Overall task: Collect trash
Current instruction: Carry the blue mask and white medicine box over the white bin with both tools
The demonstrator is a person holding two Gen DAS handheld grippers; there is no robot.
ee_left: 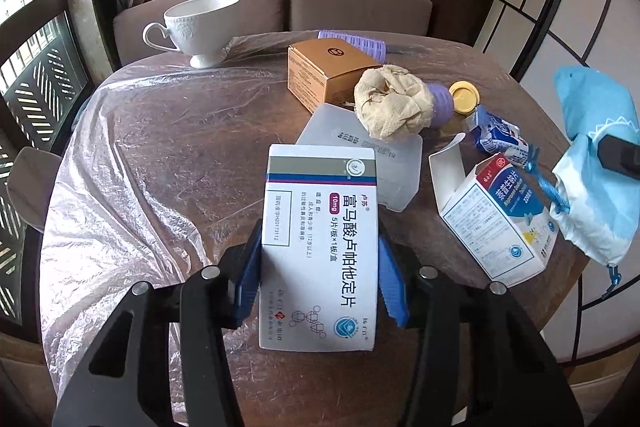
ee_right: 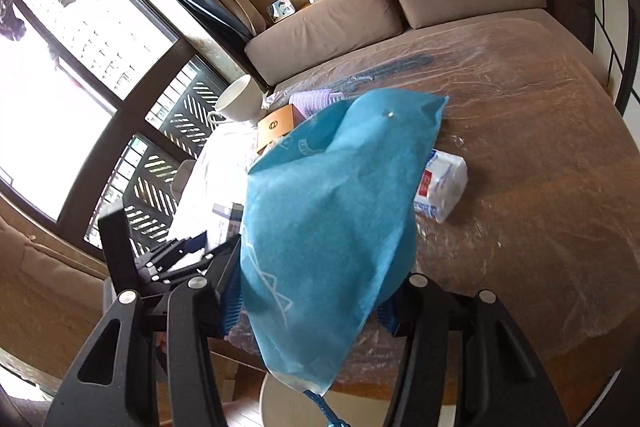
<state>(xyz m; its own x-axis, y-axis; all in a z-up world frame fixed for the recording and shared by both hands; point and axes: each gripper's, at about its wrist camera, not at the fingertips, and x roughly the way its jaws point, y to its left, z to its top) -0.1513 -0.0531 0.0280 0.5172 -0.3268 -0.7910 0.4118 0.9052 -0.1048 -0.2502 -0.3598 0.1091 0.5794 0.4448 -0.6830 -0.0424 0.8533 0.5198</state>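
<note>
Medicine box (ee_left: 320, 247) pinched between left fingers (ee_left: 248, 267); right gripper (ee_right: 308, 307) holds blue bag (ee_right: 332, 195).

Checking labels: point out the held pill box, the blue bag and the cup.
pill box (ee_left: 320, 227), left wrist view, printed top face
blue bag (ee_right: 332, 211), right wrist view, mid cloth
cup (ee_left: 196, 23), left wrist view, bowl side

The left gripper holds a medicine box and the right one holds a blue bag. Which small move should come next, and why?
Probably carry the white medicine box, clamped in the left gripper, toward the blue drawstring cloth bag held by the right gripper. The box is gripped and the bag hangs nearby at the right.
</note>
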